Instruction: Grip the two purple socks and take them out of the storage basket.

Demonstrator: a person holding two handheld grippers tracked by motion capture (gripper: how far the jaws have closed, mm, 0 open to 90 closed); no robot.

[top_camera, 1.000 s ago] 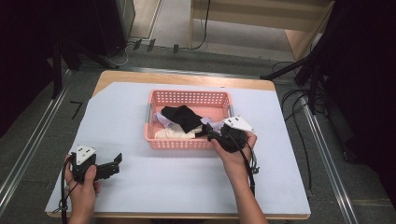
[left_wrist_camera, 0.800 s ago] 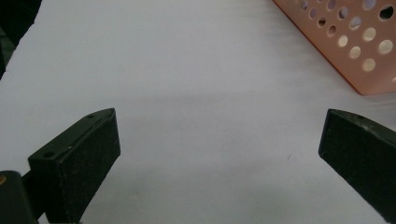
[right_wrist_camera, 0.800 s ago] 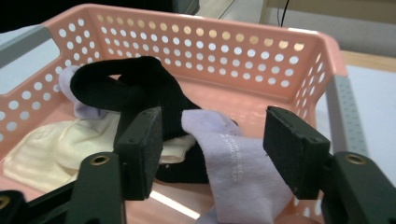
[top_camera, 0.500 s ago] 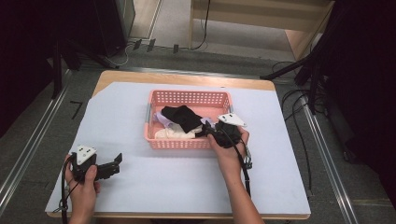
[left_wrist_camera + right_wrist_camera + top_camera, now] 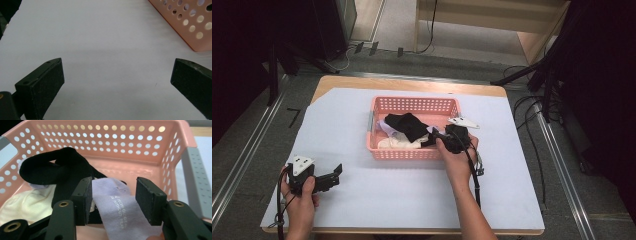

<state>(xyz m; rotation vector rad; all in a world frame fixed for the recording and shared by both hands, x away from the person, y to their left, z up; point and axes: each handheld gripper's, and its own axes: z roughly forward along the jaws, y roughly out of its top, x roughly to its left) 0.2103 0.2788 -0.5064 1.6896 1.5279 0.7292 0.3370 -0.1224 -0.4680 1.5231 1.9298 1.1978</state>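
Fingers [image 5: 86,200] half-closed, just closing | lavender sock [image 5: 120,207] btwn, maybe unpinched | basket [image 5: 150,135]

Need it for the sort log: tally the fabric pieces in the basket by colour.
Black piece: 1
Pale lilac piece with printed lettering: 1
Cream piece: 1
Total: 3 that can be told apart, all in the pink basket; anything underneath is hidden.

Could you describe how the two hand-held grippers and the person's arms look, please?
Both grippers are black. The left gripper and the right gripper each carry a light grey three-cornered plate on top with small dark dots. A black cable trails from each along the forearm. The jaws are flat, rectangular black blocks with small screw holes; brass-coloured rivets sit on their arms. The forearms are bare, no sleeves visible.
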